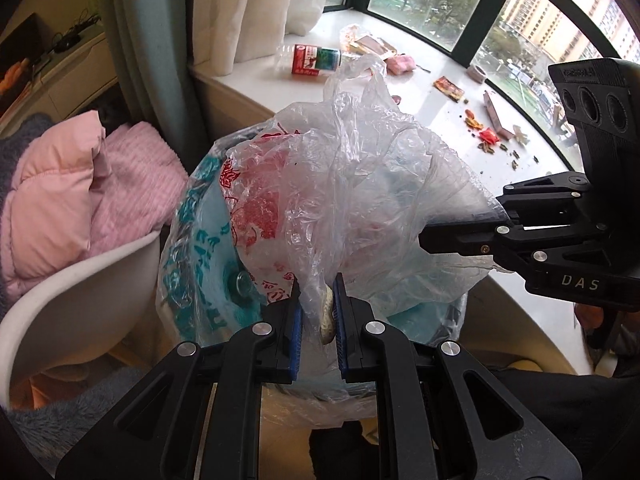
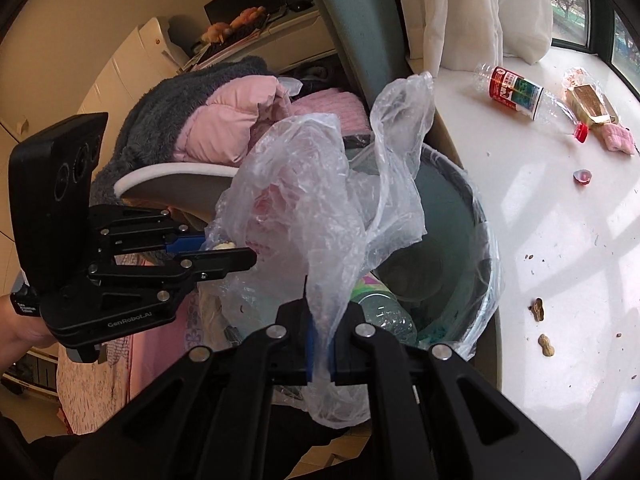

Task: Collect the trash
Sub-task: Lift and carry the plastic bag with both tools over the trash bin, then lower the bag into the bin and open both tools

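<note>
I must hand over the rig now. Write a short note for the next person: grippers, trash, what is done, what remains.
Left gripper: shut on the clear plastic bag, a peanut shell caught with it.
Right gripper: shut on the same bag's other edge.
The bag hangs over the lined trash bin, not yet dropped in.
Left on the windowsill: plastic bottle, wrappers, peanuts, crumbs.
</note>
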A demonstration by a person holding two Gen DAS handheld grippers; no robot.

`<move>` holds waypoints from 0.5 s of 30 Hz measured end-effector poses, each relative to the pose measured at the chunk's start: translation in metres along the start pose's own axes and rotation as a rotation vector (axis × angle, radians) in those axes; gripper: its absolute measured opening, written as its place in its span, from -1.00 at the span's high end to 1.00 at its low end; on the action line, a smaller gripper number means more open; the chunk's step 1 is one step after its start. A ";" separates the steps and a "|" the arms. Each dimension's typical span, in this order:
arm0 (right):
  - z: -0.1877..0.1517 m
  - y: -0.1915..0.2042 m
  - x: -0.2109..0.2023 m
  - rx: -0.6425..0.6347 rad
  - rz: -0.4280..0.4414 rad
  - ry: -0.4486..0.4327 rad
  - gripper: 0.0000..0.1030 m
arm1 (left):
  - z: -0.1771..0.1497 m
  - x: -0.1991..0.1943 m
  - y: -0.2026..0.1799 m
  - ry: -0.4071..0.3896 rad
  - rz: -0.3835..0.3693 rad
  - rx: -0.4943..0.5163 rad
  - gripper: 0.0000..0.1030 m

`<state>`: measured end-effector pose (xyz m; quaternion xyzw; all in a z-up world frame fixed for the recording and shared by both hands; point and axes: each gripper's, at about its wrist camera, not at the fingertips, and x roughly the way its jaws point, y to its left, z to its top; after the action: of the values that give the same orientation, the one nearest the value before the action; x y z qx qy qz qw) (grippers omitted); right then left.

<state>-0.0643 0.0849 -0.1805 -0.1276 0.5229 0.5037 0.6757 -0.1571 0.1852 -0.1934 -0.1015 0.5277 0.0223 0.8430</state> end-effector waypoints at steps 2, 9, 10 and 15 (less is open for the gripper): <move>0.002 0.001 0.009 -0.017 -0.006 0.017 0.86 | -0.001 0.008 0.004 0.021 0.010 -0.020 0.76; 0.017 -0.005 0.041 -0.058 -0.032 0.065 0.86 | 0.004 0.040 0.020 0.079 0.032 -0.086 0.76; 0.020 -0.006 0.045 -0.070 -0.040 0.073 0.86 | 0.005 0.044 0.022 0.084 0.032 -0.093 0.76; 0.029 -0.015 0.064 -0.123 -0.068 0.126 0.86 | 0.008 0.060 0.024 0.112 0.045 -0.102 0.76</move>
<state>-0.0393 0.1334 -0.2275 -0.2179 0.5279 0.5025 0.6491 -0.1265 0.2059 -0.2472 -0.1335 0.5744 0.0625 0.8052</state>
